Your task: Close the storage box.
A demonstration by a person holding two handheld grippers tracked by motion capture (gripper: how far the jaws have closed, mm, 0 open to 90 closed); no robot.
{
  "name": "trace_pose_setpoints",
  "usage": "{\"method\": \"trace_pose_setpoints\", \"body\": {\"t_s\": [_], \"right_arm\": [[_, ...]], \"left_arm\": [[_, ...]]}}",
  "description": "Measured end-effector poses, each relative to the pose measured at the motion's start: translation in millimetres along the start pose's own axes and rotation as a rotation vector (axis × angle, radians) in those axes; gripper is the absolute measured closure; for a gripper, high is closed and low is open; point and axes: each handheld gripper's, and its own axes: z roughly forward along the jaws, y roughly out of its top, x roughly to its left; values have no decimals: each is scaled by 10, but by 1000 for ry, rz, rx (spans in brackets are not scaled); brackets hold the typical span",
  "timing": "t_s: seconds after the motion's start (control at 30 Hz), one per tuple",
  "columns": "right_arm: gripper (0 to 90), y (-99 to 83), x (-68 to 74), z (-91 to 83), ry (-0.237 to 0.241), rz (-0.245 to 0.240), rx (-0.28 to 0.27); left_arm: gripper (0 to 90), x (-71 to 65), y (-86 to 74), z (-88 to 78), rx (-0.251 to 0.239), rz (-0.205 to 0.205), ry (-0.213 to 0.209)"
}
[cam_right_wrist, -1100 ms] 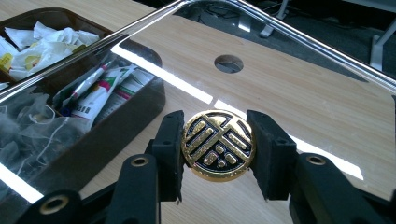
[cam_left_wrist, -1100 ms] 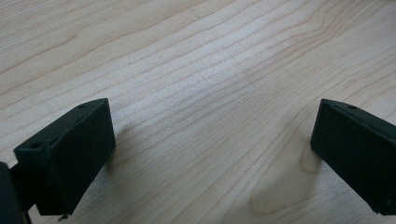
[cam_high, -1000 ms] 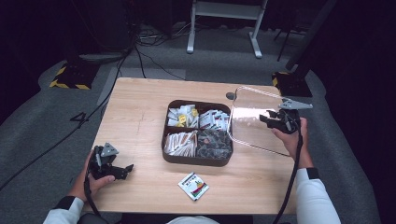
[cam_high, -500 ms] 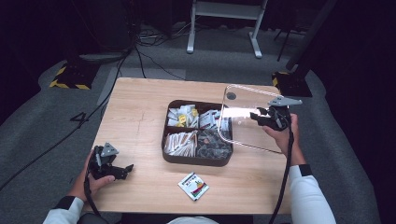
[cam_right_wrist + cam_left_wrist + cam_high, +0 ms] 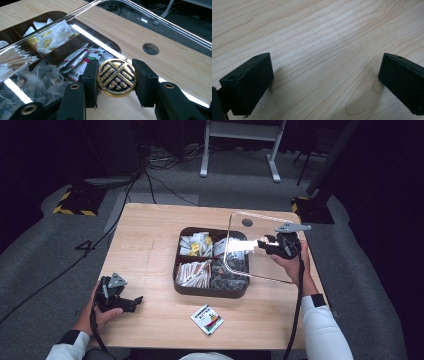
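A dark brown compartment box (image 5: 210, 292) sits mid-table, holding sachets (image 5: 197, 245), paper sticks (image 5: 192, 272) and tea bags (image 5: 227, 277). My right gripper (image 5: 261, 243) (image 5: 116, 78) is shut on the gold and black round knob (image 5: 116, 77) of a clear lid (image 5: 260, 265). The lid hangs tilted over the box's right half, its rim (image 5: 150, 15) running across the top of the right gripper view. At the front left my left gripper (image 5: 131, 301) (image 5: 325, 82) rests low over bare wood, open, with nothing between its jaws.
A loose white and red packet (image 5: 207, 318) lies near the table's front edge. A round cable hole (image 5: 247, 222) sits behind the box. Cables and a metal stand (image 5: 240, 150) are on the floor beyond the table (image 5: 150, 235).
My right gripper has carried the clear lid leftward, from beside the box to over its right half. The left gripper has not moved.
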Motion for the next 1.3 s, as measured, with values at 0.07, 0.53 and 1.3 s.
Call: {"method": "trace_pose_setpoints", "body": {"t_s": [0.07,0.53,1.3], "right_arm": [[594,14,32,29,5,-3,3],[594,99,227,205,37,-21,18],[594,208,601,591,86,-41,62]], "left_arm": [[1,0,0,0,0,0,0],[1,0,0,0,0,0,0],[2,-2,-1,-1,-1,-1,1]]}}
